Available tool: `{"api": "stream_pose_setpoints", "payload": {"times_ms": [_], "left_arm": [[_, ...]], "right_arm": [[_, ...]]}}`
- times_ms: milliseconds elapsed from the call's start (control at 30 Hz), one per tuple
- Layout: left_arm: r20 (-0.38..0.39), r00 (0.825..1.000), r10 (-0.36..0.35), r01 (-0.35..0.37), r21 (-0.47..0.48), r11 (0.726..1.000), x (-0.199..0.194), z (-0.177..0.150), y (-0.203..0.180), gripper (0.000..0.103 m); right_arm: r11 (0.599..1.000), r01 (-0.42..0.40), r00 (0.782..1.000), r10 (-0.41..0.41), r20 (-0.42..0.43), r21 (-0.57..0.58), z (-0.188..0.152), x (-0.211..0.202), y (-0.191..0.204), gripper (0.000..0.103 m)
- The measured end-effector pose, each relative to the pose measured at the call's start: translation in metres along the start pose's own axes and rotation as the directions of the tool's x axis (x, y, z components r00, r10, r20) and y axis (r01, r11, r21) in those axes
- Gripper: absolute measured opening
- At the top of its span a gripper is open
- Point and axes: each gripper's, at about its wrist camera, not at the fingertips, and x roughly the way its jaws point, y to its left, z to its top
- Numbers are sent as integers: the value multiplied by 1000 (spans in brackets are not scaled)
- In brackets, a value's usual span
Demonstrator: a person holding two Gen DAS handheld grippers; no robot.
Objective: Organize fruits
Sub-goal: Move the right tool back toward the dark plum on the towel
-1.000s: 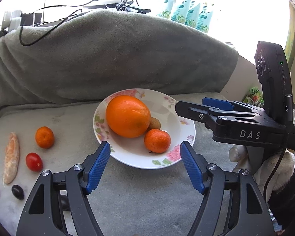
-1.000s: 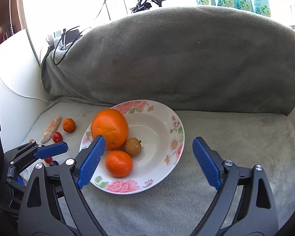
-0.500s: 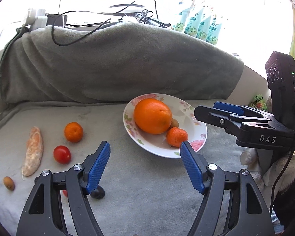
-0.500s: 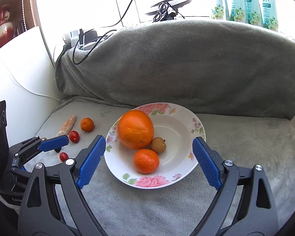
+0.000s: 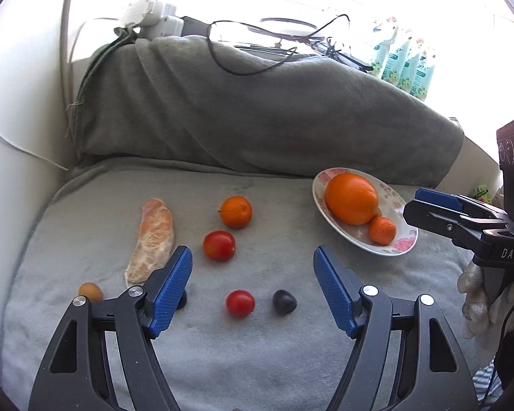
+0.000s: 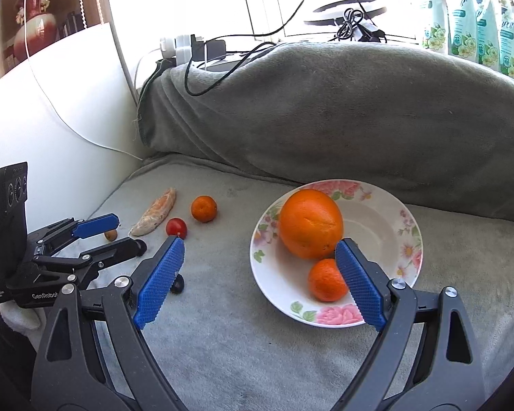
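Both the left gripper [image 5: 253,287] and right gripper [image 6: 258,282] gape, empty. The plate [image 5: 404,245] sits at two o'clock; its brown fruit is nearly hidden behind the orange [image 5: 351,198]. A dark fruit [image 5: 284,302] lies between the left fingers; another hides behind the left pad.

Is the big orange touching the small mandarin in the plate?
Touching: in the left wrist view the big orange and small mandarin meet with no gap, both in the plate.

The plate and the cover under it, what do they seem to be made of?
Plate: probably glazed ceramic, perhaps melamine; it is white and glossy, with printed pink flowers on the rim. Cover: soft grey fleece or plush fabric, matte, with a fuzzy nap and draped folds.
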Motion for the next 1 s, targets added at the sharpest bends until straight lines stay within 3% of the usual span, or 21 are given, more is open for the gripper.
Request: {"api": "stream_pose_setpoints", "payload": {"times_ms": [467,733,1000], "left_arm": [[-16,993,120,-121,-98,988,-14,-18,75,73],[-39,988,151,-155,-132,979,-12,-25,102,73],[-75,985,156,-166,-152,974,-3,-31,115,61]], "right_arm": [[994,-84,994,78,-77,-72,-6,38,48,91],[988,-117,984,100,-147,-105,-17,60,64,80],[984,-137,971,110,-211,-116,-28,81,68,61]]}}
